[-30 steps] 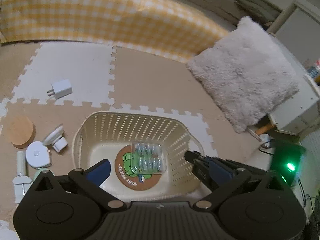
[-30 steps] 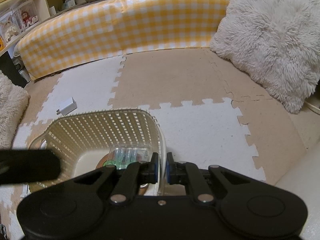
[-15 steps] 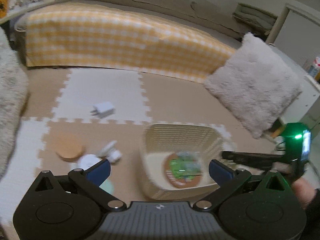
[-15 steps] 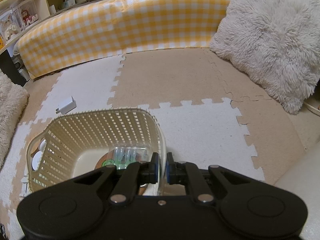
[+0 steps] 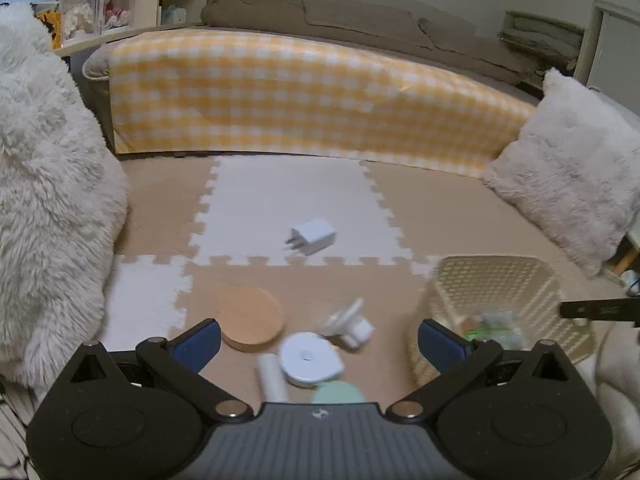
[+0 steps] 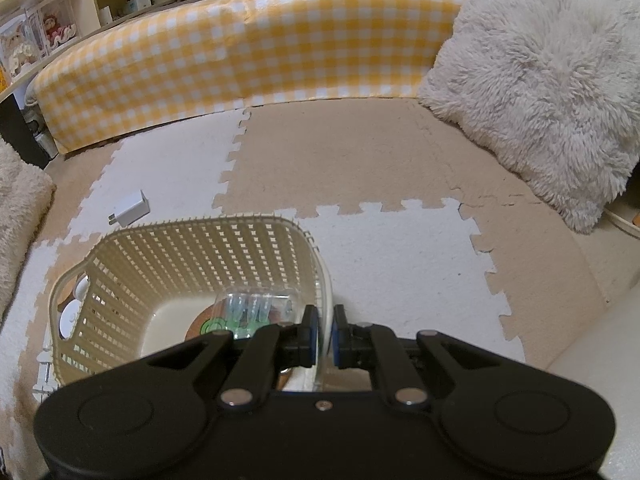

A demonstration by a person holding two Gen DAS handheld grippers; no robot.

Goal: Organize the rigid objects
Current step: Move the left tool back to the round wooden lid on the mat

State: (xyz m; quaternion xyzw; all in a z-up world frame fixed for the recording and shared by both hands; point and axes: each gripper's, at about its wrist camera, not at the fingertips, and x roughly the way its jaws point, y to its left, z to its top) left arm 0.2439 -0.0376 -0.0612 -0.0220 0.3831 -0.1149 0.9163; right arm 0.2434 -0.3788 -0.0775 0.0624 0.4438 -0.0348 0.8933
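Note:
A cream lattice basket [image 6: 192,248] stands on the foam floor mat; it also shows in the left wrist view [image 5: 496,288]. Inside lie a clear battery pack [image 6: 256,308] and a round frog coaster. My right gripper [image 6: 324,336] is shut on the basket's right rim. My left gripper [image 5: 318,340] is open and empty above loose items left of the basket: a cork coaster [image 5: 252,320], a white round tape measure [image 5: 310,364], a white tube [image 5: 272,376], a small white plug piece [image 5: 352,324] and a mint disc [image 5: 338,394]. A white charger [image 5: 312,236] lies farther off.
A yellow checked cushion edge [image 5: 312,100] runs along the back. A fluffy white pillow [image 5: 572,176] lies at the right and a fluffy blanket [image 5: 44,200] at the left. Shelves with dolls [image 5: 92,4] stand at the far left.
My left gripper has pulled back from over the basket and swung left, now over the loose items. My right gripper has stayed shut on the rim.

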